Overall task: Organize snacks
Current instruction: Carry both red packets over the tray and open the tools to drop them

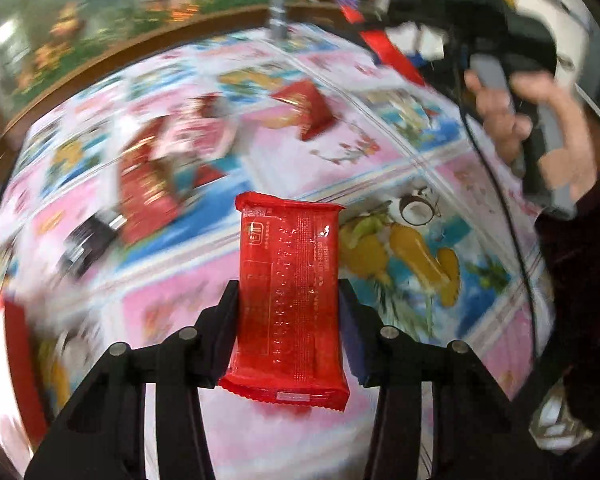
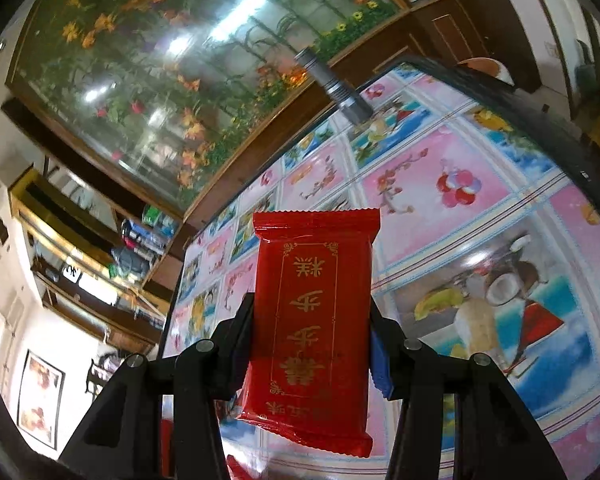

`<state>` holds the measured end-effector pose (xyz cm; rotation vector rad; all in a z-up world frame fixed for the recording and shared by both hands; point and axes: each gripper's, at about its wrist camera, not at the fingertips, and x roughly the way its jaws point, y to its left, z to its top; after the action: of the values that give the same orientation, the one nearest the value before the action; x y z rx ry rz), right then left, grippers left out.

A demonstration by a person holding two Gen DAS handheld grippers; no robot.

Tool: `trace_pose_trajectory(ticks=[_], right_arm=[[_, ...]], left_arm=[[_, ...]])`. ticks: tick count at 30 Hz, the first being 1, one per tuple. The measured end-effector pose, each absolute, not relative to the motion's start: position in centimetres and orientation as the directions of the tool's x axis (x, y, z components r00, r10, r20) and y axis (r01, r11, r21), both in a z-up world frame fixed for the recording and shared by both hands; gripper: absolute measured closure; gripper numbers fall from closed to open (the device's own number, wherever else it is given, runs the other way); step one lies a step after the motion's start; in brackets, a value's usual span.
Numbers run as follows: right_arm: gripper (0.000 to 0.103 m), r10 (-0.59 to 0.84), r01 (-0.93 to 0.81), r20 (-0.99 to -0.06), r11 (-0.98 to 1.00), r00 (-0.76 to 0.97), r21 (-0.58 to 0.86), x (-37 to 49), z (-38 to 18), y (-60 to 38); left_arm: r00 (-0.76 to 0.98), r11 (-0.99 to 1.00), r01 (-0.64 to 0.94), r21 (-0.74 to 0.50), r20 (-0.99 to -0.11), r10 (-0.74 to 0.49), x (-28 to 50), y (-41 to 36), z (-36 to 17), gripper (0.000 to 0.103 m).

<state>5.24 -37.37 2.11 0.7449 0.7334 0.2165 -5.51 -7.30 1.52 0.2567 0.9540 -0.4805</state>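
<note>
The red snack packet point(image 1: 290, 300) sits lengthwise between the pads of the left gripper point(image 1: 290, 304), printed back toward the lens, both long edges pinched and its crimped ends free at twelve and six o'clock. It hangs clear above the tablecloth point(image 1: 380, 148), a pink-and-blue plastic sheet with fruit pictures. The right gripper point(image 2: 312, 332) is clamped the same way on a second red packet with gold lettering point(image 2: 314, 312), also lifted off the cloth.

From the left wrist view, the unsorted snacks lie further out: a red pillow-shaped packet point(image 1: 304, 110) at about twelve o'clock, and a heap of red and pink wrappers point(image 1: 168, 164) at about ten, touching and overlapping (the blur makes them hard to count). A person's hand point(image 1: 520, 120) holding the right tool shows at two o'clock. A red-and-white edge point(image 1: 8, 340) at nine may be a box or tray; I cannot tell.

The packets are slippery film over something soft, so I judge the grip should stay just firm enough to avoid crushing. Carrying them level and slowly would stop them from sliding out endwise. Wherever they go, laying both flat, side by side and facing the same way, looks the tidy choice.
</note>
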Motion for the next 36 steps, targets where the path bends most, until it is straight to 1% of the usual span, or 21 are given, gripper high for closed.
trace_pose_trajectory(ticks=[5,8,10,11,14,17,19,25,31,36], right_arm=[[0.053,0.432,0.003,-0.536,0.777,0.726,0.629,5.2,2.4,-34.7],[0.053,0.488,-0.045,-0.494,0.743,0.72,0.668,4.4,2.3,-32.7],[0.053,0.477,-0.063,-0.493,0.762,0.728,0.644,3.4,2.9,-31.2],[0.053,0.465,-0.084,-0.477,0.776,0.745,0.625,2.2,3.6,-30.1],[0.053,0.518,-0.191,-0.392,0.755,0.76,0.627,-1.3,5.2,-27.1],[0.053,0.564,-0.283,-0.36,0.752,0.743,0.596,-4.8,6.2,-23.3],[0.053,0.584,-0.33,-0.355,0.756,0.731,0.565,-6.4,6.8,-21.0],[0.053,0.632,-0.414,-0.368,0.749,0.682,0.517,-9.9,6.9,-15.8],[0.053,0.661,-0.456,-0.401,0.738,0.634,0.497,-10.8,6.7,-12.9],[0.054,0.677,-0.489,-0.404,0.73,0.615,0.477,-11.0,7.0,-11.1]], left_arm=[[0.578,0.911,0.41,-0.044,-0.76,-0.297,-10.2,-2.6,4.9,0.059],[0.612,0.926,0.374,-0.049,-0.737,-0.286,-12.2,-0.6,5.9,0.059],[0.631,0.928,0.369,-0.05,-0.72,-0.29,-13.7,0.2,6.5,0.059],[0.638,0.928,0.37,-0.049,-0.712,-0.293,-14.0,0.4,6.7,0.059],[0.689,0.934,0.354,-0.037,-0.665,-0.288,-15.0,2.1,8.1,0.059],[0.746,0.953,0.303,-0.032,-0.615,-0.258,-15.6,4.5,9.3,0.059],[0.771,0.963,0.266,-0.042,-0.591,-0.239,-15.9,6.4,9.8,0.059],[0.8,0.981,0.175,-0.078,-0.57,-0.188,-16.5,10.9,9.8,0.058],[0.81,0.987,0.12,-0.105,-0.564,-0.159,-17.3,13.7,9.5,0.058],[0.825,0.991,0.098,-0.086,-0.55,-0.129,-17.8,14.5,9.9,0.058]])
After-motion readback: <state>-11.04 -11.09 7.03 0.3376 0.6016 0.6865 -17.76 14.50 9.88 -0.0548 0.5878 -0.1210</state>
